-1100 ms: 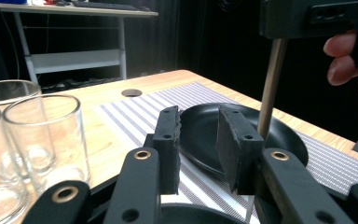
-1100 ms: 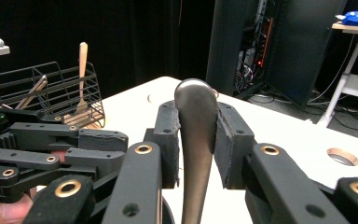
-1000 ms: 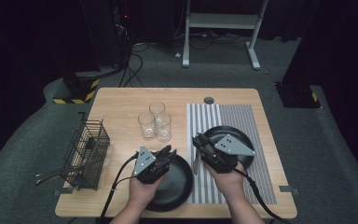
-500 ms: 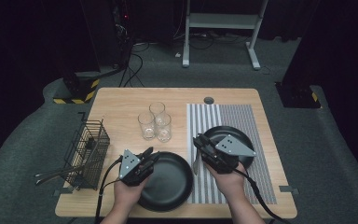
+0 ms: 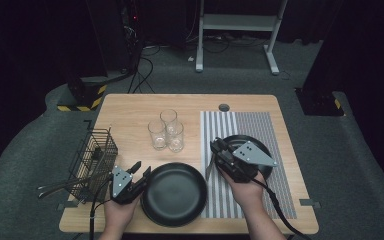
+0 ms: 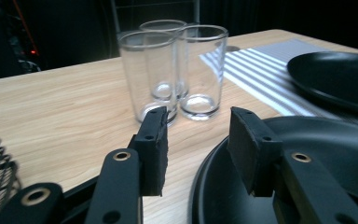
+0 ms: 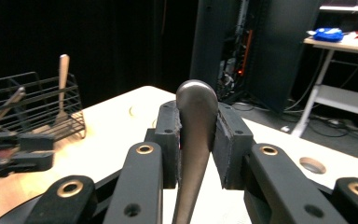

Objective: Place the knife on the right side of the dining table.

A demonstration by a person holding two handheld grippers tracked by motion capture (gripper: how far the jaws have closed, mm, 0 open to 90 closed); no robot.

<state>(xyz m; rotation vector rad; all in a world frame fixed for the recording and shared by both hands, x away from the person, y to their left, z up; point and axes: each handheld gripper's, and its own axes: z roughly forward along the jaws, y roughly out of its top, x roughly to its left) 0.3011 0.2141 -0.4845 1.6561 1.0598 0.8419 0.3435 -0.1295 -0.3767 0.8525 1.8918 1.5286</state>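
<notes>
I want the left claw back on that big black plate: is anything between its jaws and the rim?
Nothing visible: the left claw stands open, the large round black plate's rim just below its jaws.

Bright tabletop, dark surroundings, perhaps slightly soft.

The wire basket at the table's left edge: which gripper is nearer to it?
Left. The left gripper sits just beside the wire basket, while the right gripper holds a utensil across the near black plate.
</notes>
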